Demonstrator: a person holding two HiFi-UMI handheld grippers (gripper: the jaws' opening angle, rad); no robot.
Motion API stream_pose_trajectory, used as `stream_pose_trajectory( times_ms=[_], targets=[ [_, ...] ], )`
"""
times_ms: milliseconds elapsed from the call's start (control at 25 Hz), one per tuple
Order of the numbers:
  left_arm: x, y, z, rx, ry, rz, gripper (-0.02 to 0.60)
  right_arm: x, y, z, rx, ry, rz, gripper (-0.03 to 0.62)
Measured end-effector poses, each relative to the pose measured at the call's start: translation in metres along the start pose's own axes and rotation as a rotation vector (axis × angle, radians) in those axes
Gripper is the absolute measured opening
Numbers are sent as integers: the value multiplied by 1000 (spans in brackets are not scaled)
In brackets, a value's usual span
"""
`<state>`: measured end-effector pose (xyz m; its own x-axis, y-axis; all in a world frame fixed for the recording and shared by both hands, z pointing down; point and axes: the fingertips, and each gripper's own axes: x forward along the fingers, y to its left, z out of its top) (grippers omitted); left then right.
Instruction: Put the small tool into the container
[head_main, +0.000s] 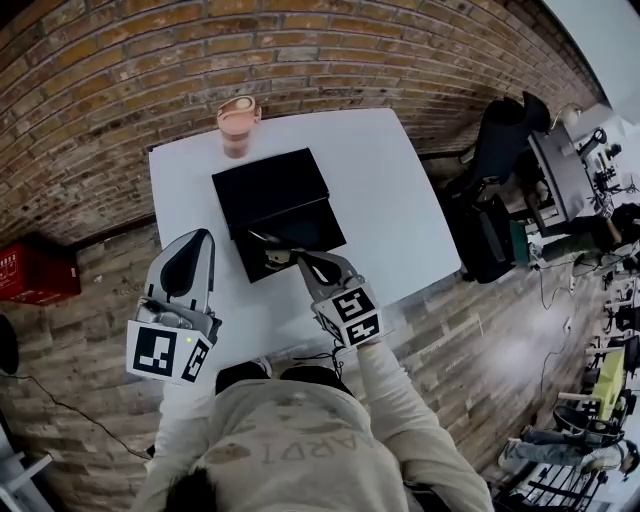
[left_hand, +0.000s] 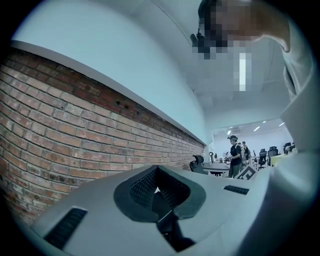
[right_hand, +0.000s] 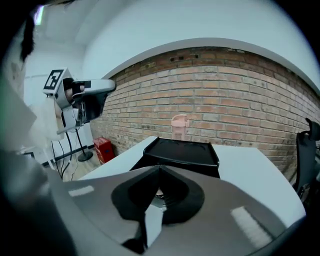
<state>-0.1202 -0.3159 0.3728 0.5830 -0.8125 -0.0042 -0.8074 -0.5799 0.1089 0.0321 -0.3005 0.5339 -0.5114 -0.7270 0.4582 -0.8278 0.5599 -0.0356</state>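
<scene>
Small tool (right_hand: 159, 199) – a thin metal piece, pinched between the closed jaws of the right gripper (right_hand: 159, 170); in the head view the tool (head_main: 268, 243) sticks out from the gripper's (head_main: 290, 258) tips over the near part of the black container (head_main: 272, 188); whether it touches the container cannot be told.
Black container: rests on the white table (head_main: 390, 190), near its middle; a pink cup (head_main: 238, 124) stands upright just behind it, by the table's far edge.
Left gripper (head_main: 200, 238): jaws closed together, nothing between them (left_hand: 157, 170); held off to the left of the container, apart from it – aimed up at a brick wall (left_hand: 60, 130).
Red box (head_main: 36, 270): on the floor, left of the table.
</scene>
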Motion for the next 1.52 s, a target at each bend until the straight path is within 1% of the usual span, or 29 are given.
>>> stream_pose_trajectory(
  times_ms=[120, 280, 640, 1080, 1520],
  targets=[
    [-3, -9, 3, 12, -1, -1, 5, -18, -3, 11, 28, -47, -22, 9],
    [-8, -20, 6, 26, 0, -1, 5, -40, -7, 23, 37, -105, -62, 9],
    [-20, -44, 13, 67, 9, 4, 5, -89, -11, 34, 82, -201, -132, 9],
    [-36, -74, 23, 77, -16, -9, 5, -145, -7, 63, 84, -324, -178, 9],
    [-53, -104, 29, 88, -32, -13, 5, -196, -2, 83, 32, -405, -218, 11]
  ],
)
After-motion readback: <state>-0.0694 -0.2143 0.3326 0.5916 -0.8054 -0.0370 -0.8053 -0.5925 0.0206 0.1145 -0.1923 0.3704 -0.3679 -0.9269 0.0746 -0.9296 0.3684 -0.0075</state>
